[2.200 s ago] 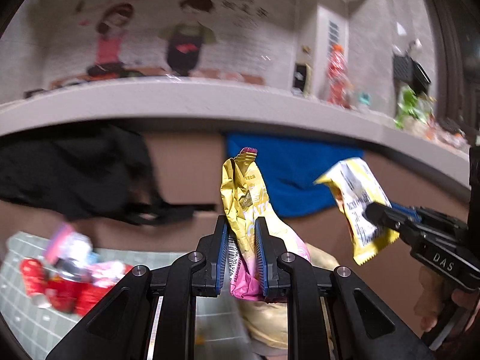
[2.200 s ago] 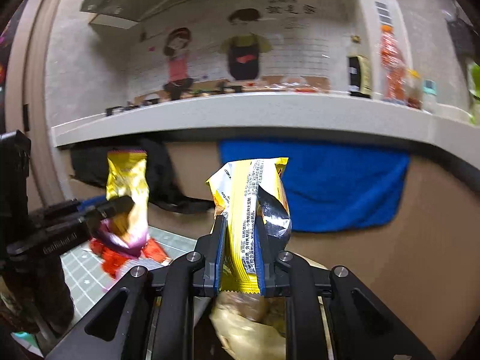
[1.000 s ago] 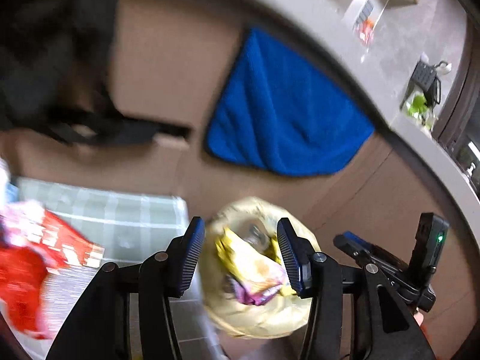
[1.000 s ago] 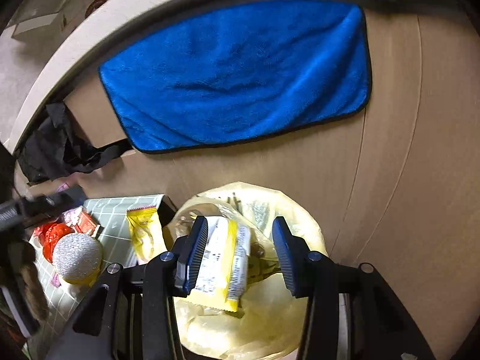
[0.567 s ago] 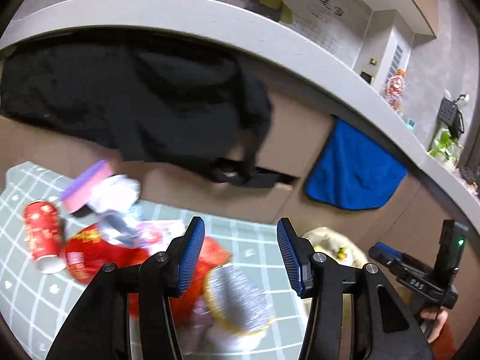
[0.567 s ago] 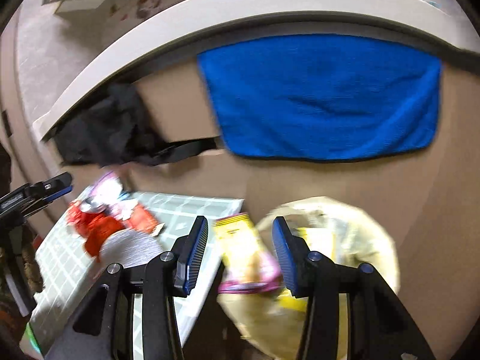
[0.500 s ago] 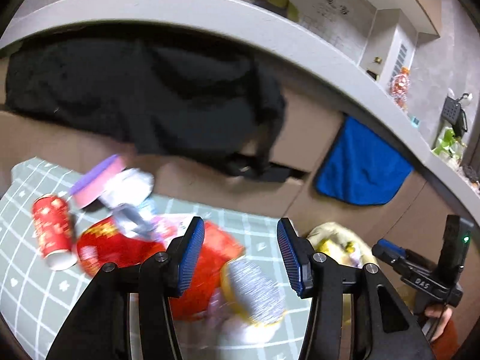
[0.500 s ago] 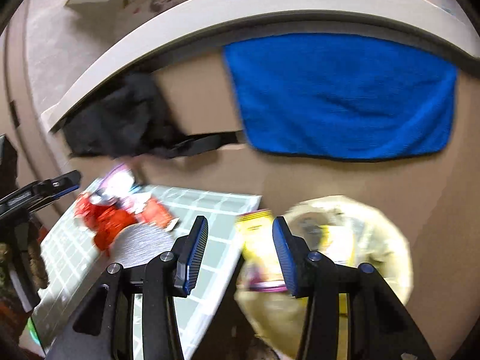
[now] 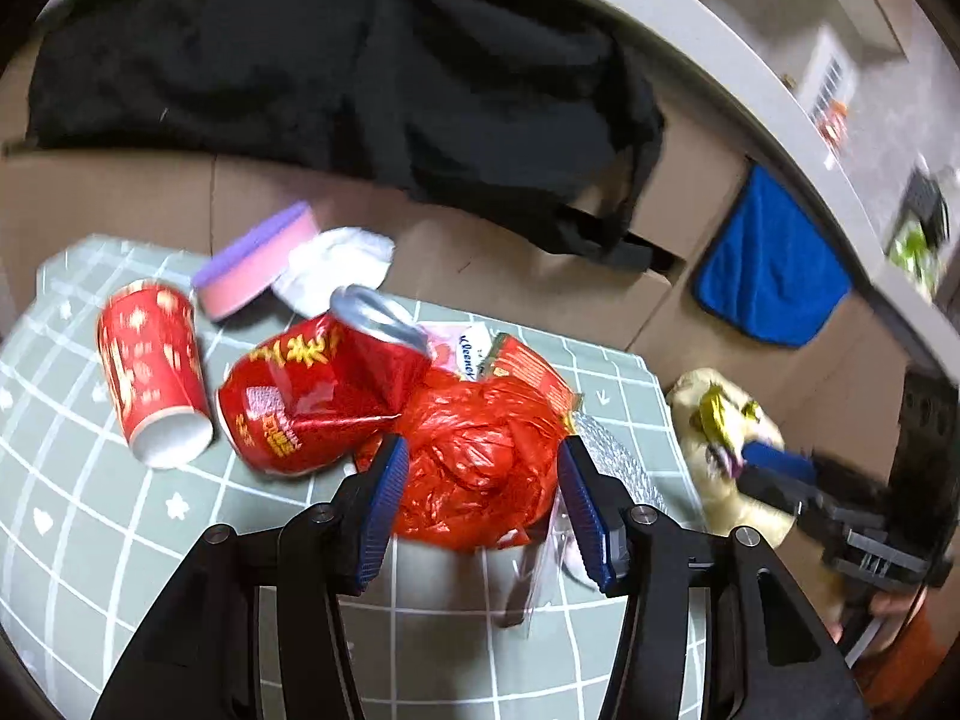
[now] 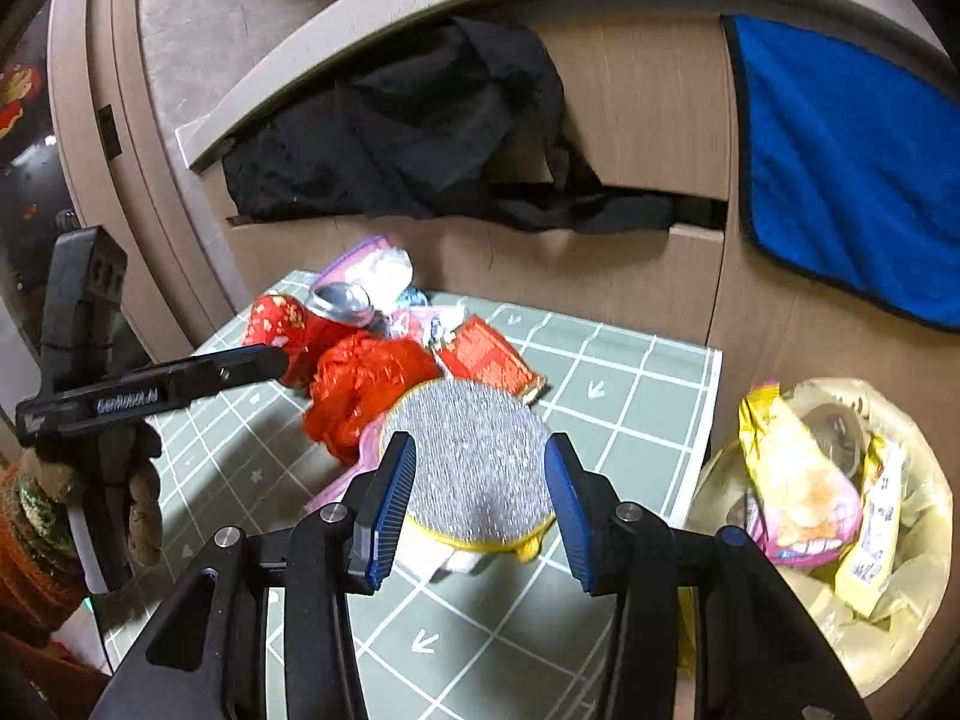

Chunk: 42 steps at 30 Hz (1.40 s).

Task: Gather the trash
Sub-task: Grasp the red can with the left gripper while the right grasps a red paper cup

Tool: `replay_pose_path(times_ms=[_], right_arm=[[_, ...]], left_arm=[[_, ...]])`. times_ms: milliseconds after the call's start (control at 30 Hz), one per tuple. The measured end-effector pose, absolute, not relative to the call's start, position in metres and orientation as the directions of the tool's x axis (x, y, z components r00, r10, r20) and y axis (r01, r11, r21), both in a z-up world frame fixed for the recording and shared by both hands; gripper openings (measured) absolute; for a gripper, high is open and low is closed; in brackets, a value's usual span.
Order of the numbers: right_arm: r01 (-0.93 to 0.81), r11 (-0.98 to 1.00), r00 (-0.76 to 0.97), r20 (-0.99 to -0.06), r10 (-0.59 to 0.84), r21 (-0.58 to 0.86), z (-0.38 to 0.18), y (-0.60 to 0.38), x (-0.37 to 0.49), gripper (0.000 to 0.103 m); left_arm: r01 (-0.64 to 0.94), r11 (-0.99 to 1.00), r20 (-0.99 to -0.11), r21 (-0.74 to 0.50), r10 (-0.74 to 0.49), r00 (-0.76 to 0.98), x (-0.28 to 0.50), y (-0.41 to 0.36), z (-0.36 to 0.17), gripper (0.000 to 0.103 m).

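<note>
The left gripper point(image 9: 483, 498) hangs over a green grid-patterned mat point(image 9: 90, 510), its blue-padded jaws opening with nothing pinched between them; a crumpled red plastic bag point(image 9: 480, 456) lies on the mat just past the tips. The right gripper point(image 10: 477, 504) is spread too and carries nothing, poised over a round silver-grey scouring pad with a yellow rim point(image 10: 474, 456). The rest of the trash sits heaped on the mat: a crushed red drink can point(image 9: 318, 384), a red paper cup on its side point(image 9: 153, 372), a pink and purple sponge point(image 9: 258, 258) and a wad of white tissue point(image 9: 336, 258). Off the mat's edge stands a bin lined with a pale yellow bag point(image 10: 906, 630), with a yellow and pink snack wrapper point(image 10: 792, 486) inside it. A blue cloth point(image 10: 852, 162) hangs on the cabinet behind.
</note>
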State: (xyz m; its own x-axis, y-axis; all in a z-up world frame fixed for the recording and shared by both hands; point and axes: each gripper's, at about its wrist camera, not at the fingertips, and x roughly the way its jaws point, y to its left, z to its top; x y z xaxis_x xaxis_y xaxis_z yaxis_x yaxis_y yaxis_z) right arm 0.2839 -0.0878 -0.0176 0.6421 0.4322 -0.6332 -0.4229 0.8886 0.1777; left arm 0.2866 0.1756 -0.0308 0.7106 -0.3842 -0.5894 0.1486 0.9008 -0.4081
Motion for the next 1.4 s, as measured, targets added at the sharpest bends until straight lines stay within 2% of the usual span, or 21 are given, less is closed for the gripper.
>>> replay_pose_path(times_ms=[67,167,300,433,600,667,767,800,867,900,1100,1200,1400], right_arm=[[-0.416,0.892,0.634,-0.646,0.425,0.178,-0.022,-0.091,0.282,0.043],[-0.406,0.892,0.617,-0.662,0.427,0.197,-0.030,-0.098,0.279,0.043],[-0.386,0.893,0.609,-0.662,0.436,0.233,-0.035,-0.107,0.275,0.043],[-0.390,0.891,0.606,-0.665,0.438,0.231,-0.039,-0.109,0.269,0.043],[-0.394,0.892,0.592,-0.682,0.429,0.220,-0.045,-0.105,0.270,0.043],[-0.396,0.890,0.588,-0.681,0.437,0.229,-0.046,-0.103,0.270,0.043],[-0.406,0.888,0.587,-0.683,0.434,0.215,-0.045,-0.096,0.269,0.043],[-0.410,0.889,0.588,-0.687,0.428,0.203,-0.045,-0.094,0.269,0.043],[-0.418,0.892,0.593,-0.692,0.412,0.172,-0.043,-0.089,0.268,0.043],[-0.422,0.892,0.596,-0.692,0.407,0.161,-0.043,-0.087,0.268,0.043],[-0.446,0.885,0.601,-0.688,0.407,0.135,-0.036,-0.071,0.274,0.043],[-0.463,0.881,0.605,-0.692,0.394,0.096,-0.035,-0.057,0.278,0.043],[-0.463,0.886,0.636,-0.707,0.310,-0.028,-0.042,-0.024,0.282,0.042]], left_arm=[[0.104,0.899,-0.547,-0.425,-0.346,0.762,0.288,0.185,-0.026,0.053],[0.096,0.919,-0.523,-0.382,-0.301,0.797,0.301,0.188,-0.017,0.064],[0.125,0.965,-0.630,-0.230,-0.246,0.736,0.330,0.174,-0.030,0.065],[0.110,0.989,-0.659,-0.095,-0.145,0.738,0.336,0.170,-0.049,0.065],[0.054,0.994,-0.675,-0.099,-0.107,0.730,0.352,0.193,-0.064,0.065],[0.002,0.999,-0.685,-0.051,-0.036,0.728,0.359,0.201,-0.068,0.065],[-0.085,0.996,-0.718,-0.012,0.050,0.694,0.364,0.215,-0.074,0.059],[-0.106,0.994,-0.725,-0.020,0.058,0.687,0.363,0.220,-0.074,0.047],[-0.133,0.986,-0.726,-0.098,0.020,0.688,0.355,0.236,-0.072,0.037],[-0.134,0.979,-0.717,-0.152,-0.016,0.697,0.349,0.243,-0.069,0.028],[-0.055,0.942,-0.627,-0.331,-0.176,0.759,0.298,0.250,-0.037,0.028],[0.023,0.932,-0.576,-0.361,-0.243,0.781,0.269,0.237,-0.018,0.028],[0.108,0.919,-0.542,-0.379,-0.315,0.779,0.244,0.211,-0.006,0.028]])
